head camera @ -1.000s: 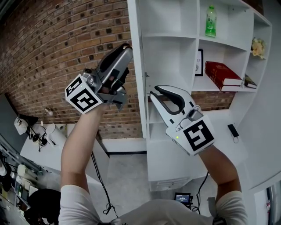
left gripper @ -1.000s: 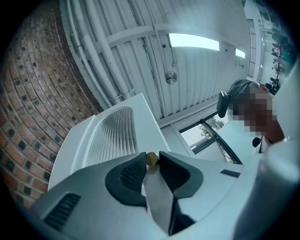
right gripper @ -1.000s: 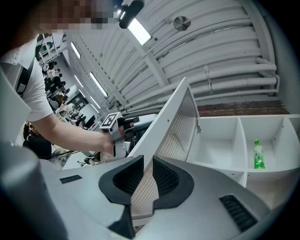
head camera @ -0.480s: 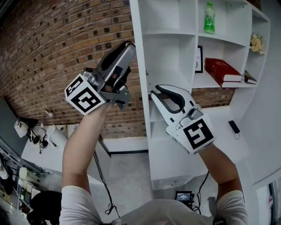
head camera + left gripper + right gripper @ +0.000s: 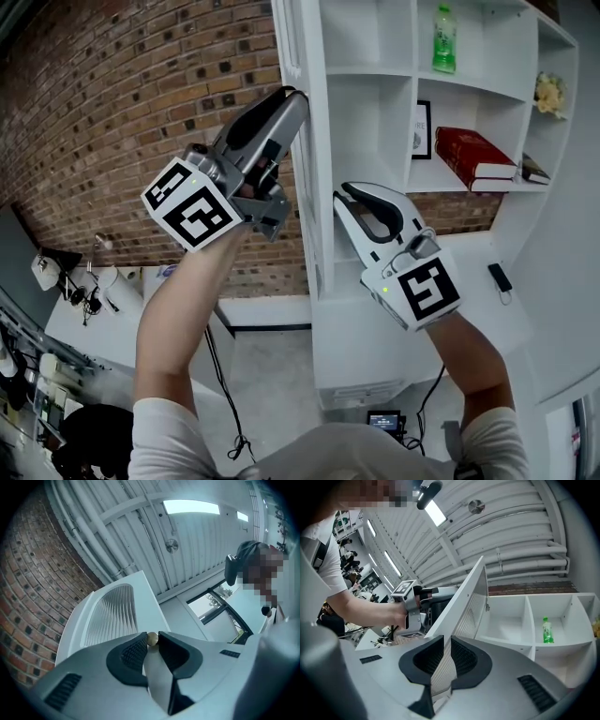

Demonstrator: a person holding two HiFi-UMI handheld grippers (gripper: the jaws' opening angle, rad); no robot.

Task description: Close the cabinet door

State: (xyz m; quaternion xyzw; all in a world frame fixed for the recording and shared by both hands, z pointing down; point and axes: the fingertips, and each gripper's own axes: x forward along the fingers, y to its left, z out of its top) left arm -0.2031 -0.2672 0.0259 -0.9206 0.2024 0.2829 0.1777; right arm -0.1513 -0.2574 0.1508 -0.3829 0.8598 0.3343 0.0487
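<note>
The white cabinet door (image 5: 313,141) stands partly open, seen edge-on at the left side of the shelf unit (image 5: 375,70). My left gripper (image 5: 294,95) reaches up to its edge. In the left gripper view its jaws are shut on a small round door knob (image 5: 152,639), with the door's ribbed panel (image 5: 112,616) beyond. My right gripper (image 5: 343,198) hangs lower, just right of the door and in front of the shelves. Its jaws (image 5: 446,639) stand shut with nothing between them, and the door (image 5: 468,597) lies ahead of them.
On the shelves are a green bottle (image 5: 442,42), a framed picture (image 5: 424,131), a red book (image 5: 473,159) and flowers (image 5: 548,98). A brick wall (image 5: 141,94) lies left of the cabinet. Benches with equipment (image 5: 66,281) stand at the lower left.
The door has swung to the right towards the shelves, and my left gripper has moved right with it. The right gripper has shifted slightly right.
</note>
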